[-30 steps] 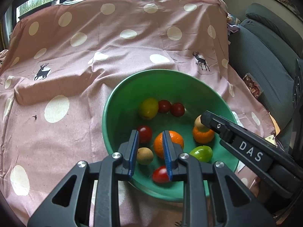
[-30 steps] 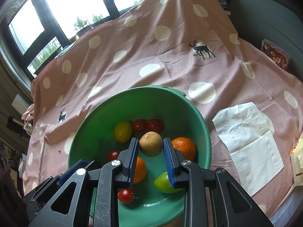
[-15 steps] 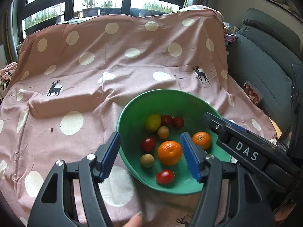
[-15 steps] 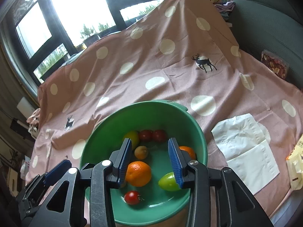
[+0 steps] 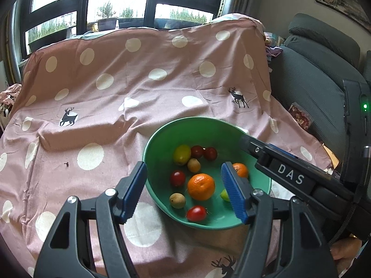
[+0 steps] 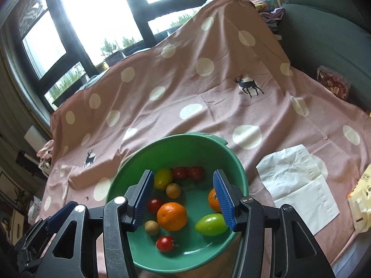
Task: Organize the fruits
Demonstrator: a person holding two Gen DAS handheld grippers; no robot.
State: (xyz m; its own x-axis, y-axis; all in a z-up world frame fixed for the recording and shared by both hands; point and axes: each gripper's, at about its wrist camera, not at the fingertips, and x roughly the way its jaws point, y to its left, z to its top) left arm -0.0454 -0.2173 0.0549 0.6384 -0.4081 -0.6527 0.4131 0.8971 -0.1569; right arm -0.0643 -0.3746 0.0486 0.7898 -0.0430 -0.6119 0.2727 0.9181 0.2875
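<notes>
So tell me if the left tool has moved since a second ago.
Yes. The left tool has pulled back and up from the green bowl, which now looks smaller, and its jaws have opened wide.

You have a smooth, slightly glossy plastic green bowl point(image 6: 241, 178) on a matt, creased pink cloth point(image 6: 208, 106). The large orange point(image 6: 172, 216) has dimpled, softly shiny skin; the tomato point(image 6: 165, 243) nearest you is slick and glossy. To the right lies a crinkled white paper napkin point(image 6: 299, 183). Your blue finger pads point(image 6: 223, 197) look ribbed and rubbery on matt black plastic frames with bright metal screws.
</notes>
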